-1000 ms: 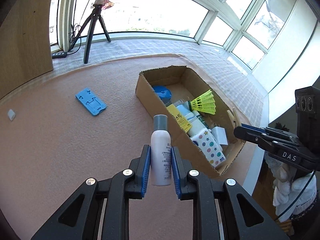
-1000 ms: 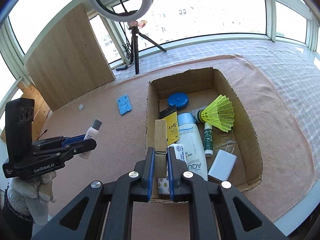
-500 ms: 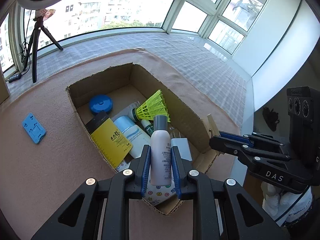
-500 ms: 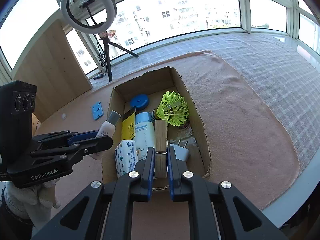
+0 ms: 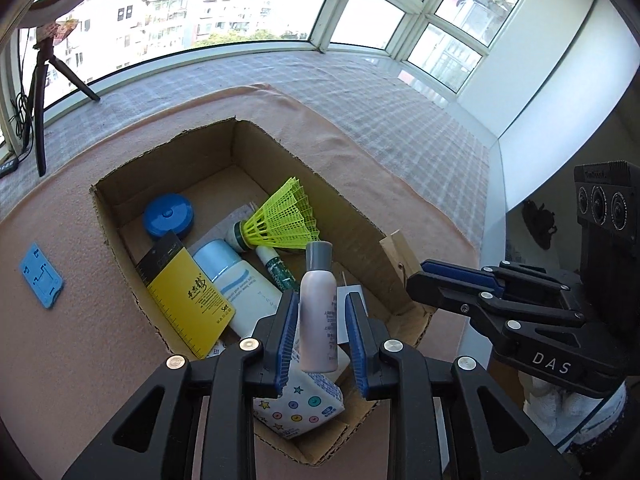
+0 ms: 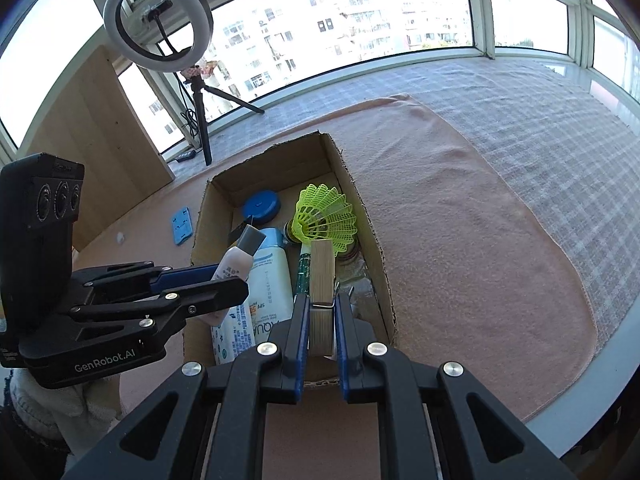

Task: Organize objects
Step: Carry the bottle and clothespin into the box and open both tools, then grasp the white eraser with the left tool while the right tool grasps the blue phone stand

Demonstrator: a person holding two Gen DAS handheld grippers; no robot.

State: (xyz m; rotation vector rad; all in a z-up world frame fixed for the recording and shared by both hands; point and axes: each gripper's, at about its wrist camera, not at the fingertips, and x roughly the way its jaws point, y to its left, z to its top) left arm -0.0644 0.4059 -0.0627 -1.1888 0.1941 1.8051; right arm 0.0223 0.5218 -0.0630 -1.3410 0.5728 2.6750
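Low in the centre of the left wrist view, the left gripper [image 5: 322, 332] has its blue pads spread a little wider than the white bottle [image 5: 318, 322] with a grey cap that stands upright between them; gaps show on both sides, so the grip looks released, though whether a pad touches the bottle cannot be told. The bottle sits over the near end of the cardboard box [image 5: 400, 280], above a white packet printed with stars and dots [image 5: 304, 404]. Inside the box lie a yellow booklet [image 5: 186, 300], a white tube with a pale blue cap [image 5: 236, 280], a round blue case [image 5: 168, 216], a yellow-green shuttlecock [image 5: 286, 220] and a slim green tube [image 5: 276, 270]. At the left edge of that view a blue plastic piece [image 5: 40, 280] lies on the pink cloth [image 5: 80, 340], outside the box. In the right wrist view, bottom centre, the right gripper [image 6: 322, 334] is clenched on a wooden clothespin [image 6: 322, 292], held upright over the near right part of the box [image 6: 384, 280]. A ring light on a tripod [image 6: 158, 32] stands at the upper left of that view, by the window.
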